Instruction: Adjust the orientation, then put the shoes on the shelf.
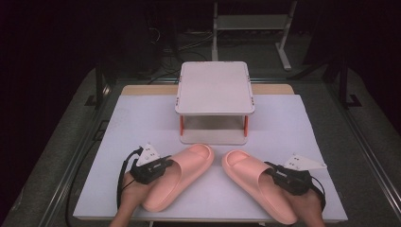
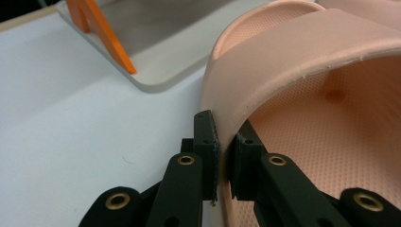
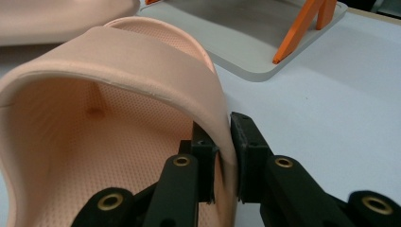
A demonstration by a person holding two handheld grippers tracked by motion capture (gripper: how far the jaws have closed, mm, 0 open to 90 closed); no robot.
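— Looking at the left gripper (image 2: 221, 156) first: what does it have?

— Its two black jaws are closed on the strap edge of the left pink foam slide sandal (image 1: 177, 177). One jaw sits outside the strap, the other inside, and the strap wall runs up and away from between them. The dotted footbed lies to the inner side of that gripper, and the toe end points ahead of it.

— And the right gripper (image 3: 226, 156)?

— Same hold, mirrored. It is clamped on the strap edge of the right pink foam slide sandal (image 1: 257, 182), with the thin pink wall pinched between the jaws. The strap arches off to the other side of the gripper, over the textured footbed.

— Where do the sandals lie?

— Both rest on the white worktop (image 1: 142, 123), heels toward the person's hands, toes angled together ahead of the grippers. The toes are near each other but apart.

— Anything beyond them?

— Just ahead of both grippers stands a small grey two-tier rack with orange legs (image 1: 215, 87). Its lower shelf is close to the sandal toes, not touching them. In each gripper view a corner of that grey base and an orange leg (image 2: 101, 33) show past the strap.
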